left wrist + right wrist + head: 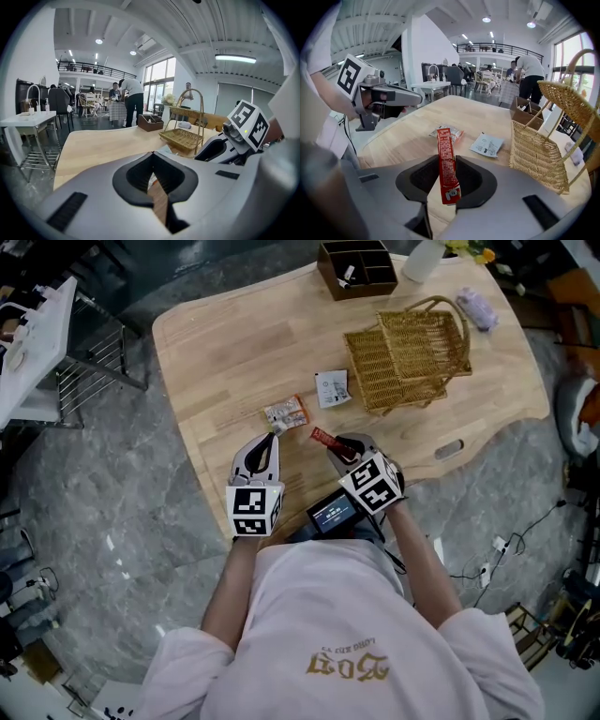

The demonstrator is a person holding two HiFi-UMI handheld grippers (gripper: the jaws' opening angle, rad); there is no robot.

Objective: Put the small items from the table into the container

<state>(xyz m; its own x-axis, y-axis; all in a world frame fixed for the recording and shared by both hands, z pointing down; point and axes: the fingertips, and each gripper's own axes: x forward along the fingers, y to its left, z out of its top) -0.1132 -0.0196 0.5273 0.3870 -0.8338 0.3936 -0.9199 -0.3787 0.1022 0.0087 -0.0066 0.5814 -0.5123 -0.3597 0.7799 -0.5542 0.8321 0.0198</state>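
My right gripper [339, 445] [443, 159] is shut on a long red packet [323, 438] [445, 140], which sticks out forward from between its jaws, lifted off the wooden table [234, 343]. My left gripper [270, 435] [151, 153] hovers beside it near the front edge, its tips touching, and I see nothing held. A clear and orange snack packet [286, 412] [452, 133] lies just ahead of the left gripper. A white sachet [332, 388] [486, 144] lies further on. The wicker basket [408, 357] [534, 154] [183, 136] with a hoop handle stands to the right.
A brown wooden compartment box [356, 268] [525, 108] sits at the table's far edge, with a white bottle [424, 259] and a purple item [476, 307] near it. A white rack [37, 343] stands left of the table. People stand far off in the room.
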